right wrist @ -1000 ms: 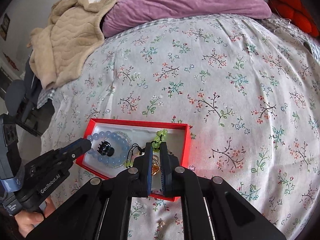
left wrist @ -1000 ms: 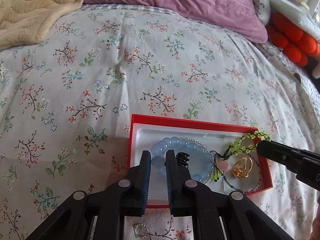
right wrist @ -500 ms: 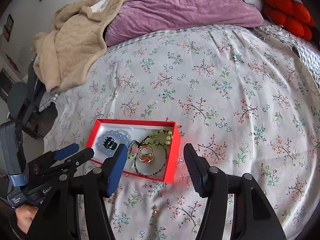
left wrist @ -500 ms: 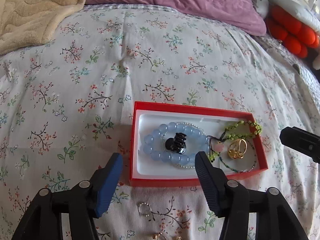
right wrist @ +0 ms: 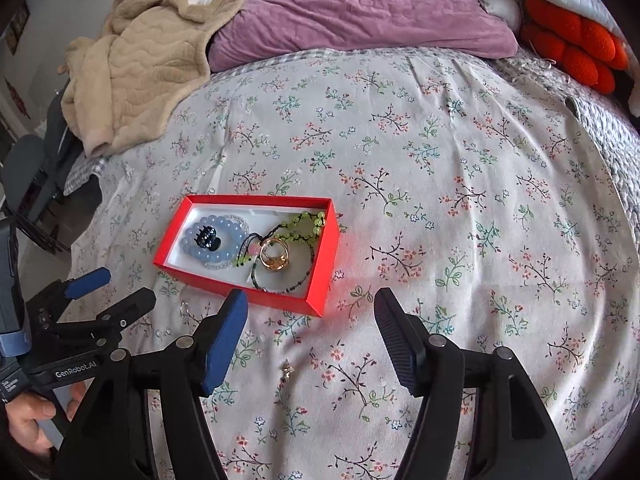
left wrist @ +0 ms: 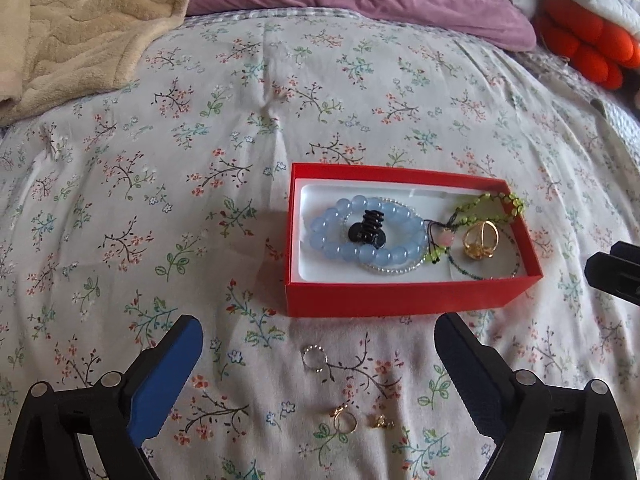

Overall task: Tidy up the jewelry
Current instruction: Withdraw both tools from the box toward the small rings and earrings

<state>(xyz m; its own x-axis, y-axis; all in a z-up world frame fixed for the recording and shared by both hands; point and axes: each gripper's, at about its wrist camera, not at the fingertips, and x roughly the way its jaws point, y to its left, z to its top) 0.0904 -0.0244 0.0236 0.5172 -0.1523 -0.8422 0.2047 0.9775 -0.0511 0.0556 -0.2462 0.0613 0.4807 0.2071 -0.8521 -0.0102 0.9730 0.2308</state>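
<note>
My left gripper (left wrist: pixel 318 354) and right gripper (right wrist: pixel 310 334) had empty jaws, both opening. The thin silver wire ring (left wrist: pixel 314 358) lay on the floral bedspread (left wrist: pixel 160 184), at six o'clock from the red cardboard box (left wrist: pixel 400 300): light, slippery; I'd pinch across its band.

Place: a bedroom in a home.
Bed: a floral bedspread (right wrist: pixel 440 184) with small sprigs covers most of both views.
Bedding: a purple pillow (right wrist: pixel 360 8) lies at the far end, a beige quilted blanket (right wrist: pixel 132 80) heaped beside it.
Soft things: an orange plush cushion (right wrist: pixel 576 52) sits at the far right corner.
Wall: framed pictures hang at the left edge.
</note>
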